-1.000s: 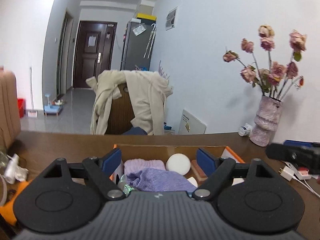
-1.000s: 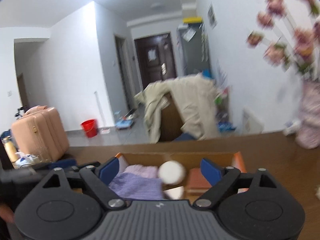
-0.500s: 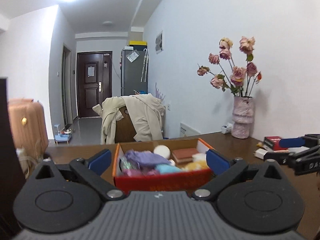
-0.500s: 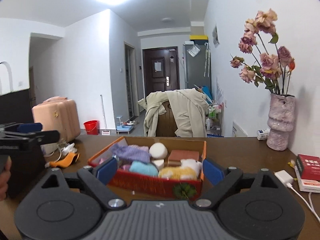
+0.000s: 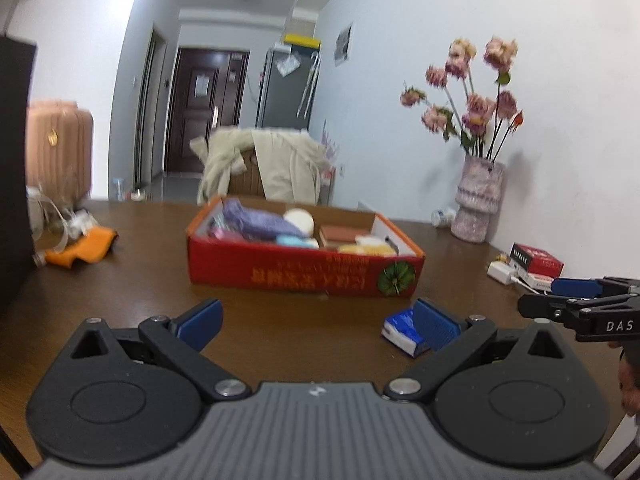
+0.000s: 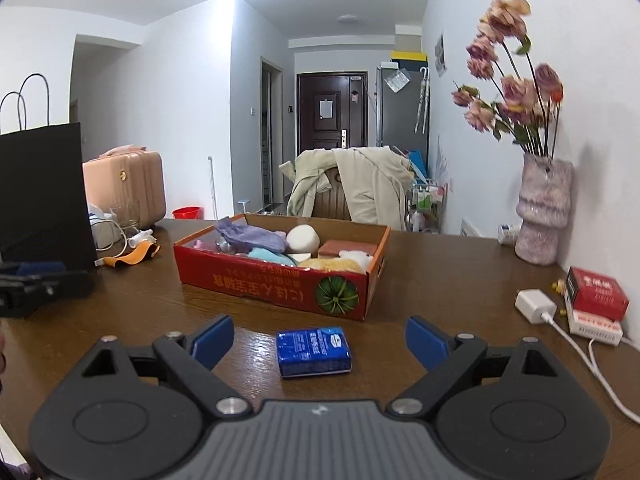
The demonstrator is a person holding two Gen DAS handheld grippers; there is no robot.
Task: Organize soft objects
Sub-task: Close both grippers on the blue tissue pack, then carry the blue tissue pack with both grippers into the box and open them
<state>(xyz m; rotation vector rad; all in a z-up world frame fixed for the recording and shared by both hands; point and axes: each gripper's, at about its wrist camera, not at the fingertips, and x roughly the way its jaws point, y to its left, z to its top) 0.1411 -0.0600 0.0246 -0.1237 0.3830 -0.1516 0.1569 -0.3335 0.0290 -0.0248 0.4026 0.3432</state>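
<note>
Right tongs point(image 6: 319, 339) spread wide, nothing gripped; blue tissue pack point(image 6: 313, 351) lies flat on the table point(image 6: 440, 280) between the two blue pads, touching neither. Left tongs point(image 5: 316, 322) also spread and empty, jaws having just been opening, nothing between them; the same pack sits just at the right pad's outer side (partly hidden behind it). Red cardboard box point(image 6: 276, 280) stands beyond both tongs, holding a purple cloth point(image 6: 256, 236), white ball point(image 6: 303, 239), brown block point(image 6: 347, 249), yellow and pale blue soft pieces.
</note>
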